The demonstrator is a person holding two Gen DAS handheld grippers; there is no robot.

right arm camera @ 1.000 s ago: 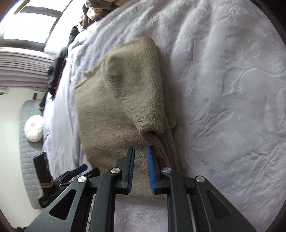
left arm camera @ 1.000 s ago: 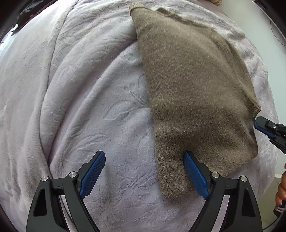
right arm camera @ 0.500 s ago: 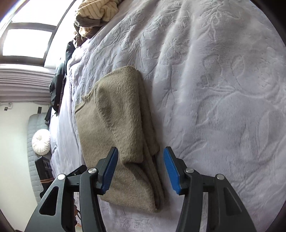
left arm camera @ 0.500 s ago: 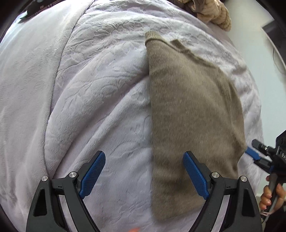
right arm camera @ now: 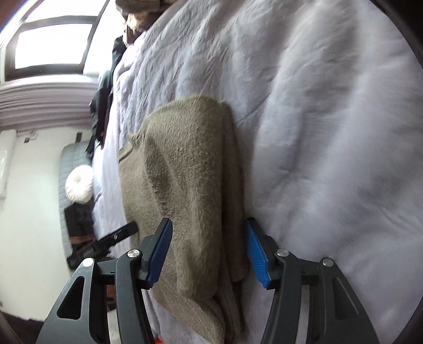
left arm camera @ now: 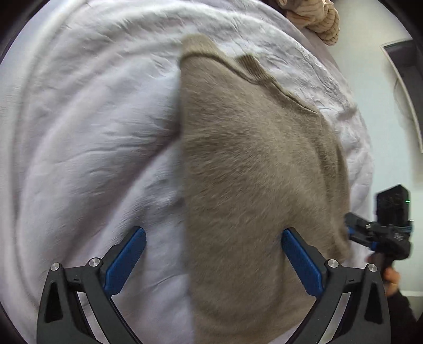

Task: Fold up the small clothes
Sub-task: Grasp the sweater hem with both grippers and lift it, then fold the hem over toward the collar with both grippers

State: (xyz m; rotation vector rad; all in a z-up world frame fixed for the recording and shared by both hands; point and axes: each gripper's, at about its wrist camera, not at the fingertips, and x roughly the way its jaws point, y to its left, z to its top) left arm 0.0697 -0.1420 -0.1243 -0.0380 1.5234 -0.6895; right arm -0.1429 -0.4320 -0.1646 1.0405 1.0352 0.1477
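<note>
A taupe knit sweater (left arm camera: 253, 185), folded lengthwise, lies flat on the pale lavender blanket (left arm camera: 92, 132), its ribbed collar at the far end. My left gripper (left arm camera: 212, 262) hovers over the near end, its jaws opening wide. The sweater's left edge runs between the pads, untouched. In the right wrist view the sweater (right arm camera: 190, 169) shows its stacked folded layers. My right gripper (right arm camera: 208, 251) straddles that folded edge, jaws opening, and its pads do not press on the cloth. The left gripper's black finger (right arm camera: 119, 234) shows at the sweater's far side.
A beige striped garment (left arm camera: 314, 16) is heaped at the blanket's far end. Dark clothes (right arm camera: 103, 105) hang over the bed's edge. A white round cushion (right arm camera: 79, 184) sits on a grey quilted seat by the white wall. A window (right arm camera: 50, 45) is at upper left.
My right gripper has let go of the sweater's edge and opened, and the sweater now lies flat. Both grippers have shifted along it. The left jaws stand wider.
</note>
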